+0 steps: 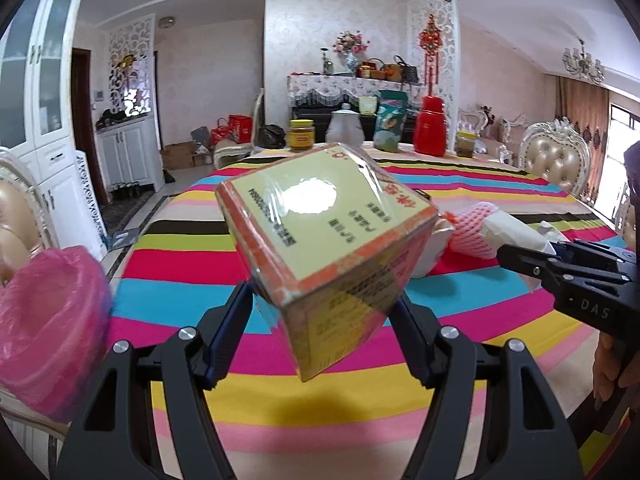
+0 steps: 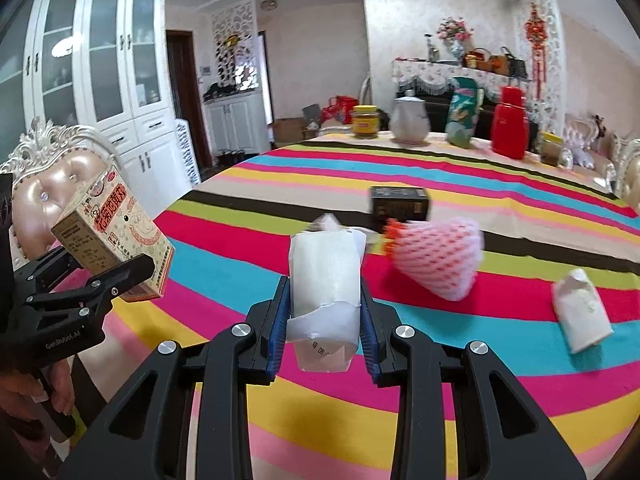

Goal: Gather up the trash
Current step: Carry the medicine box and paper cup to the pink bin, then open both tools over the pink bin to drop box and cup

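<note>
Your left gripper (image 1: pixel 324 312) is closed on a yellow box (image 1: pixel 324 240), held tilted in the air above the striped table (image 1: pixel 460 356). Your right gripper (image 2: pixel 324 320) is closed on a white wrapper (image 2: pixel 326 284), also lifted off the cloth. So you have 2 pieces of trash in hand, but I judge that neither is thrown away yet.

The bin with the pink bag (image 1: pixel 48 328) stands at the left table edge, near your left gripper; the box goes there first, I think.

On the table 3 pieces still wait: a pink foam net (image 2: pixel 438 260), a small dark box (image 2: pixel 400 202) behind it, and a second white wrapper (image 2: pixel 582 314) to the right. What lies inside the bin, I cannot tell.
</note>
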